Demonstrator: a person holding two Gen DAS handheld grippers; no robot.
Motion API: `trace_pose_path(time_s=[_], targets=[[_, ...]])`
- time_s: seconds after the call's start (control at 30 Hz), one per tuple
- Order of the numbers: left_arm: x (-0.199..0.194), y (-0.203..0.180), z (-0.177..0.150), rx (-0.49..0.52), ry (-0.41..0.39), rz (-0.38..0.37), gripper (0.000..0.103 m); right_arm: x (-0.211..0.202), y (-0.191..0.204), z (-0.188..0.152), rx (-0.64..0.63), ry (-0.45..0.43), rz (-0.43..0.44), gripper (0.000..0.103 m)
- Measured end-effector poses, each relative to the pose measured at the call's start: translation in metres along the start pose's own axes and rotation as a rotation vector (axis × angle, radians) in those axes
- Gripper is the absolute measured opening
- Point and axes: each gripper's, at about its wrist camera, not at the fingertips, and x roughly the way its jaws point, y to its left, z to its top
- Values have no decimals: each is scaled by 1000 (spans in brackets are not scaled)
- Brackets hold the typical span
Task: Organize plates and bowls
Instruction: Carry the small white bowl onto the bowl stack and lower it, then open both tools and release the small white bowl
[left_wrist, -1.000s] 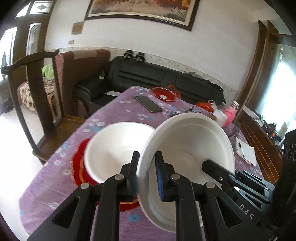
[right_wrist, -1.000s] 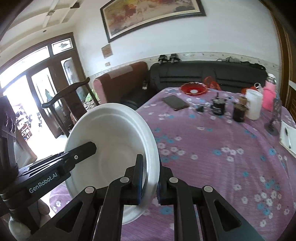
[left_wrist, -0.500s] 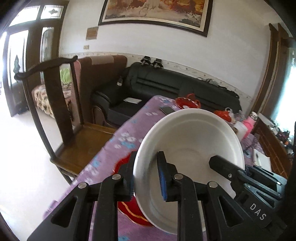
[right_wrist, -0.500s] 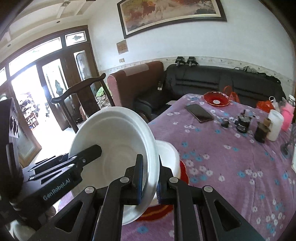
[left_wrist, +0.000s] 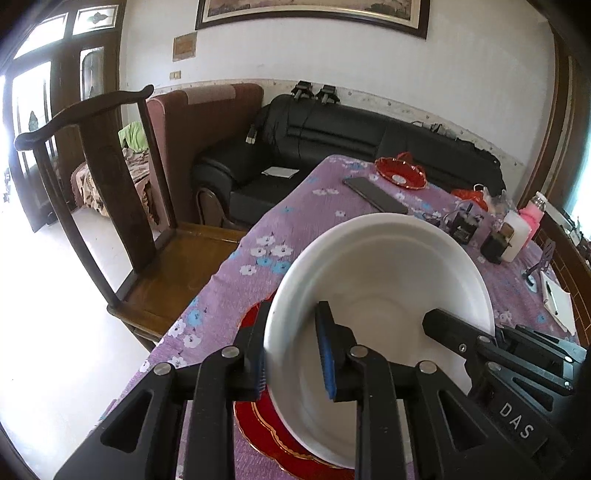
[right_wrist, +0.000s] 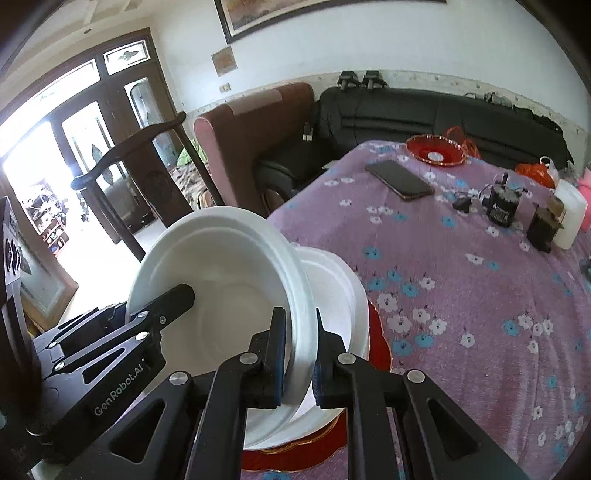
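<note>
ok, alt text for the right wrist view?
The right gripper clamps the rim of a white bowl, tilted over a second white bowl on a red plate; the left gripper reaches inside its far edge, above a purple floral tablecloth.

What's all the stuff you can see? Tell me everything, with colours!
held bowl: one, white, tilted over the lower bowl
lower bowl: one, white, on the red plate
red plate: one, gold-edged, near the cloth's edge
tablecloth: one, purple with flowers
phone: one, dark, on the cloth
red dish: one, beyond the phone
black gadgets: three, right of phone
white container: one, beside the gadgets
notebook: one, white, right edge
wooden chair: one, dark, left of the cloth
sofa: one, black, beyond the cloth
armchair: one, brown, beside sofa
painting: one, framed, above sofa
right gripper: one, black, shut on held bowl's rim
left gripper: one, black, jaws just been opening, rim between them
</note>
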Motion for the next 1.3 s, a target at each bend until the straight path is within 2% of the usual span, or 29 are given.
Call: trace_pose_path(time_s=[0.37, 0.87, 0.97, 1.03, 1.2, 1.3], targets=[[14, -2, -1, 13, 23, 24, 23, 19, -7, 0, 16, 30, -3, 14], [24, 3, -2, -8, 37, 39, 27, 26, -3, -2, -12, 17, -30, 14], [20, 5, -2, -18, 17, 47, 40, 27, -2, -2, -18, 11, -42, 14], [15, 7, -1, -27, -2, 56, 52, 27, 0, -2, -25, 8, -49, 14], [5, 12, -1, -49, -30, 64, 65, 26, 0, -2, -20, -8, -60, 14], [0, 14, -1, -61, -40, 67, 67, 25, -2, -1, 2, -17, -40, 19]])
